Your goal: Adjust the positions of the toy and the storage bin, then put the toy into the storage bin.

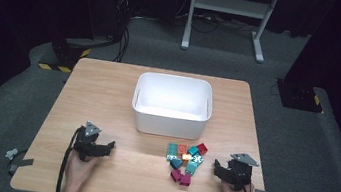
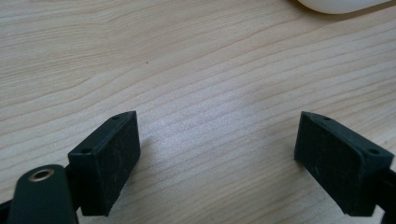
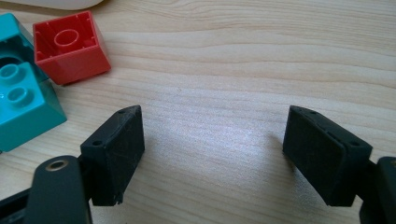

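A cluster of toy bricks [image 1: 186, 162] is lying on the wooden table [image 1: 108, 92], just in front of the white bin [image 1: 172, 105] and toward its right corner. The cluster is mixing teal, red, orange, blue and magenta pieces; two magenta bricks [image 1: 181, 177] are sitting farthest from the bin. The bin is standing upright at mid-table, looking empty from the high view.

The right gripper [image 1: 221, 170] is resting low on the table, right of the brick cluster and further from the bin than most of it. Its jaws are standing wide apart with bare wood between them. In the right gripper view a red brick [image 3: 70, 46] is lying studs-down, hollow underside showing, with a teal brick [image 3: 23, 105] just beside it, both apart from the jaws.

The left gripper [image 1: 105, 147] is sitting in front of the bin's left side, well apart from the bricks. Its jaws are also gaping wide over bare wood, gripping nothing. A hand [image 1: 78, 169] is holding each gripper.
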The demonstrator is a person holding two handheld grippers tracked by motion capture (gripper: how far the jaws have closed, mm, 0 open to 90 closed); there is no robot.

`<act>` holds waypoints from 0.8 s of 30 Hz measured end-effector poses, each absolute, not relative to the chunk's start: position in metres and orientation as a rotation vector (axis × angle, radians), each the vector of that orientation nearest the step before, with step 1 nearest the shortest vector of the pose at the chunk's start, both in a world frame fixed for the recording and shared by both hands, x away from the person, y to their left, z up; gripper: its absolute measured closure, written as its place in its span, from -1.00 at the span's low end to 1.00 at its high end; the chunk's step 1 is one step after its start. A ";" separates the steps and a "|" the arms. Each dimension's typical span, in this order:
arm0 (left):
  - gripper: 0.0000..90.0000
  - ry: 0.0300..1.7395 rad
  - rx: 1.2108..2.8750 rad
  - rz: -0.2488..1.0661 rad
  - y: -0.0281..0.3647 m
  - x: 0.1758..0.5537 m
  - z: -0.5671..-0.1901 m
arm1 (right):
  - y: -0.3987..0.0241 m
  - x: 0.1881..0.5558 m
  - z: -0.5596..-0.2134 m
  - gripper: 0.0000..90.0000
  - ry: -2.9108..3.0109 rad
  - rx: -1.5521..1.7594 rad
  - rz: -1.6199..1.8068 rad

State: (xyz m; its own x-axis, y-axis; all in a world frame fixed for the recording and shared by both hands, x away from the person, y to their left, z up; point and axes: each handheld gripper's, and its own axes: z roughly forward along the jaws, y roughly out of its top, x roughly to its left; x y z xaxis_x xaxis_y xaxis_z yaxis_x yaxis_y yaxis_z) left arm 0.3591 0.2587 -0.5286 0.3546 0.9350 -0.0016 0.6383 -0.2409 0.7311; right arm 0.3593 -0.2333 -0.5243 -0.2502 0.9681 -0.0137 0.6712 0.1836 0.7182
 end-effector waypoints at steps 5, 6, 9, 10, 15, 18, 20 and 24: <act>-0.69 1.365 1.975 0.591 0.259 0.359 -0.529 | -0.233 0.359 -0.524 -0.54 1.993 1.534 0.831; -0.69 1.365 1.975 0.590 0.259 0.359 -0.529 | -0.233 0.359 -0.524 -0.54 1.994 1.532 0.831; -0.69 1.364 1.975 0.591 0.259 0.359 -0.529 | -0.233 0.359 -0.524 -0.54 1.994 1.532 0.831; -0.69 1.365 1.975 0.590 0.259 0.359 -0.529 | -0.233 0.359 -0.524 -0.54 1.994 1.532 0.832; -0.69 1.365 1.974 0.590 0.259 0.359 -0.529 | -0.234 0.359 -0.524 -0.54 2.003 1.525 0.836; -0.68 1.365 1.973 0.590 0.259 0.359 -0.529 | -0.235 0.359 -0.524 -0.55 2.014 1.517 0.842; -0.68 1.365 1.974 0.590 0.259 0.359 -0.529 | -0.235 0.360 -0.524 -0.55 2.016 1.515 0.842; -0.68 1.365 1.974 0.591 0.259 0.359 -0.529 | -0.235 0.360 -0.524 -0.59 2.034 1.504 0.843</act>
State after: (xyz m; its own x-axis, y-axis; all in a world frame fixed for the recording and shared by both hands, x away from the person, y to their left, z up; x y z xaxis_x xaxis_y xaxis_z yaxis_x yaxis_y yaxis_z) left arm 0.3589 0.2587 -0.5286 0.3540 0.9352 -0.0024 0.6385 -0.2398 0.7313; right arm 0.3602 -0.2348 -0.5241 -0.2883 0.9575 -0.0123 0.6681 0.2104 0.7137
